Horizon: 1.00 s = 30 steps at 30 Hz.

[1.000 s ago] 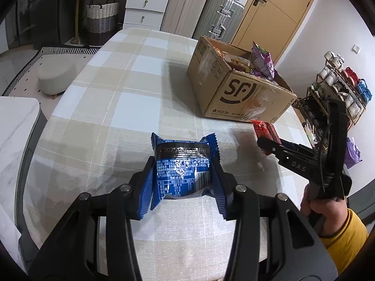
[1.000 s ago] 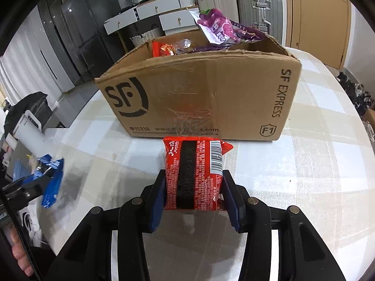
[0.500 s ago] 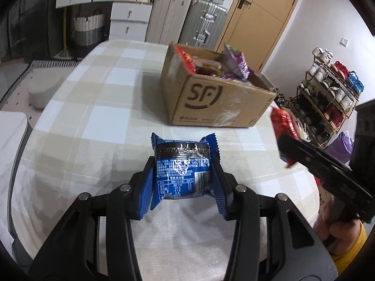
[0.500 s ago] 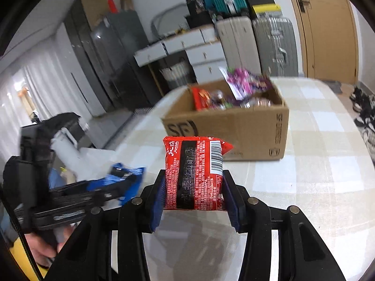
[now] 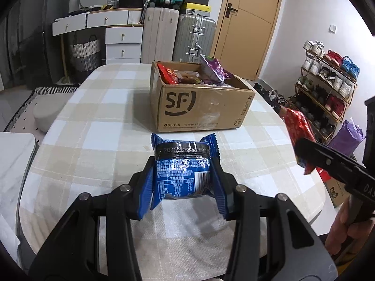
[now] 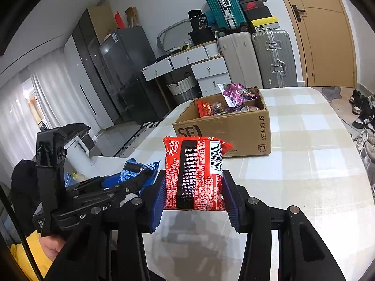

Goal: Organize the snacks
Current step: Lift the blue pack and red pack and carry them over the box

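My left gripper (image 5: 184, 185) is shut on a blue snack packet (image 5: 184, 168) and holds it above the checked table (image 5: 98, 126), in front of the cardboard SF box (image 5: 201, 107). My right gripper (image 6: 194, 187) is shut on a red snack packet (image 6: 194, 173), also raised above the table. The box (image 6: 225, 128) holds several snack bags, among them a purple one (image 6: 236, 93) sticking up. The right gripper with the red packet (image 5: 297, 126) shows at the right of the left wrist view. The left gripper with the blue packet (image 6: 138, 171) shows at the left of the right wrist view.
Suitcases (image 5: 178, 37), white drawers (image 5: 121, 39) and a woven basket (image 5: 85, 51) stand beyond the table's far end. A shoe rack (image 5: 328, 86) is at the right. A grey pouf (image 5: 46, 114) sits on the floor at the left.
Both grippers have lifted up and drawn back from the box with their packets. The box now looks smaller and farther off, and its open top shows more.
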Tool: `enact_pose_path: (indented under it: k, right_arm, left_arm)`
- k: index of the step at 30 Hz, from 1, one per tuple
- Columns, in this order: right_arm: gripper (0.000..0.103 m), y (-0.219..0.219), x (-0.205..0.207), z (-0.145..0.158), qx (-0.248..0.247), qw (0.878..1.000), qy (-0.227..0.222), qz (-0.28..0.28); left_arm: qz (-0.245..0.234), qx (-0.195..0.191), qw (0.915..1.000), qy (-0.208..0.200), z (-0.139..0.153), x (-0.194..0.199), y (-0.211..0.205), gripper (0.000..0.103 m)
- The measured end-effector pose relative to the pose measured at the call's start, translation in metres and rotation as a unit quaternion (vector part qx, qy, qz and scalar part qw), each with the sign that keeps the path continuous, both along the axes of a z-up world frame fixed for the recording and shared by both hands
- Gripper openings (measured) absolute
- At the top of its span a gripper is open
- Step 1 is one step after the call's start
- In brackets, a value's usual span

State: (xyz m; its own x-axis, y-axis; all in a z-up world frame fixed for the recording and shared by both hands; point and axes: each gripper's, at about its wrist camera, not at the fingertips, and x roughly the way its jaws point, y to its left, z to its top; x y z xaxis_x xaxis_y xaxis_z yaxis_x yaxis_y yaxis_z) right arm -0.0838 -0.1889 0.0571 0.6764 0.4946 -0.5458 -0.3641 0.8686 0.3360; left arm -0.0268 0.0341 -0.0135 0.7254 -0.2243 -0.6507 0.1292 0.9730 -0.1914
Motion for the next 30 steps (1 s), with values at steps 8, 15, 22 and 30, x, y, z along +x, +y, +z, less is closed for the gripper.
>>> enact_pose_path:
  k: [8,15,22,30]
  right_arm:
    - [0.046,0.002,-0.004,0.01,0.003,1.0,-0.026,-0.001]
    - [0.046,0.015,0.014,0.038,-0.004,0.998,-0.061,0.019]
    - [0.046,0.022,0.047,0.081,-0.002,0.995,-0.092,0.027]
    - [0.046,0.022,0.104,0.109,0.001,0.996,-0.087,0.022]
  left_arm:
    - [0.005,-0.016,0.9998,0.008,0.013,0.014,0.01,0.042]
    - [0.003,0.004,0.9997,-0.024,0.05,0.034,0.012,0.042]
    - [-0.01,0.03,0.9988,-0.036,0.086,0.074,0.004,0.042]
    - [-0.024,0.045,0.9984,-0.024,0.107,0.139,-0.007,0.042]
